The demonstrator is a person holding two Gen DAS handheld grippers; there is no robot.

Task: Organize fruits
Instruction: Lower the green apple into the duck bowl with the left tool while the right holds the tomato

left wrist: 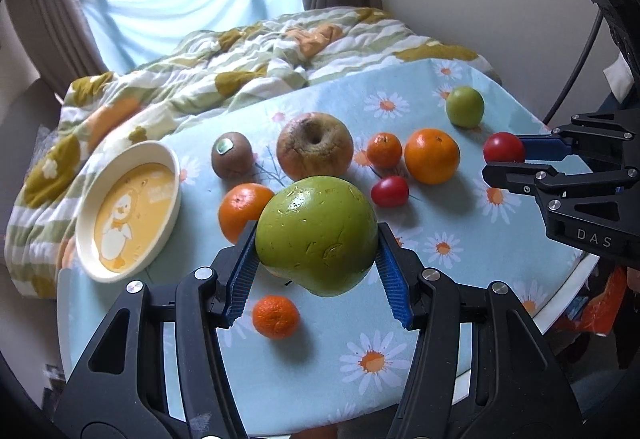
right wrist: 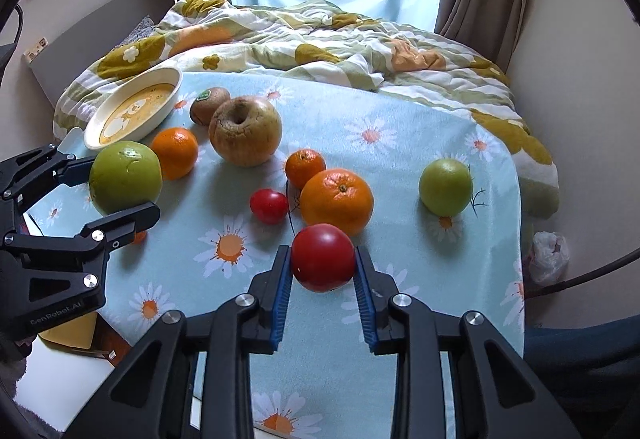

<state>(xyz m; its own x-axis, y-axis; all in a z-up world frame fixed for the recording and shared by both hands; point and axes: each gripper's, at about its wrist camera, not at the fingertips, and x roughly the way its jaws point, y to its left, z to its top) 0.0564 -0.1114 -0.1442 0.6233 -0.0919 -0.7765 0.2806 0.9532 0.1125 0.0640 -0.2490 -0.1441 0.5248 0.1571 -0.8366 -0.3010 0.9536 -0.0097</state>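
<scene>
My left gripper (left wrist: pixel 317 239) is shut on a large green apple (left wrist: pixel 316 235), held just above the daisy-print cloth (left wrist: pixel 460 223); the same green apple (right wrist: pixel 125 177) shows at the left of the right wrist view. My right gripper (right wrist: pixel 323 259) is shut on a red tomato (right wrist: pixel 322 257), also lifted off the cloth; that tomato (left wrist: pixel 503 147) appears at the right of the left wrist view. On the cloth lie a wrinkled brown apple (left wrist: pixel 315 151), a kiwi (left wrist: pixel 232 155), a big orange (left wrist: pixel 431 156), several mandarins, a second tomato (left wrist: pixel 389 191) and a small green apple (left wrist: pixel 465 107).
A cream oval dish (left wrist: pixel 127 211) with a yellow duck print sits at the table's left edge, tilted against a rumpled quilt (left wrist: pixel 248 59). The bed and curtained window lie beyond. A white bag (right wrist: pixel 548 257) is on the floor at the right.
</scene>
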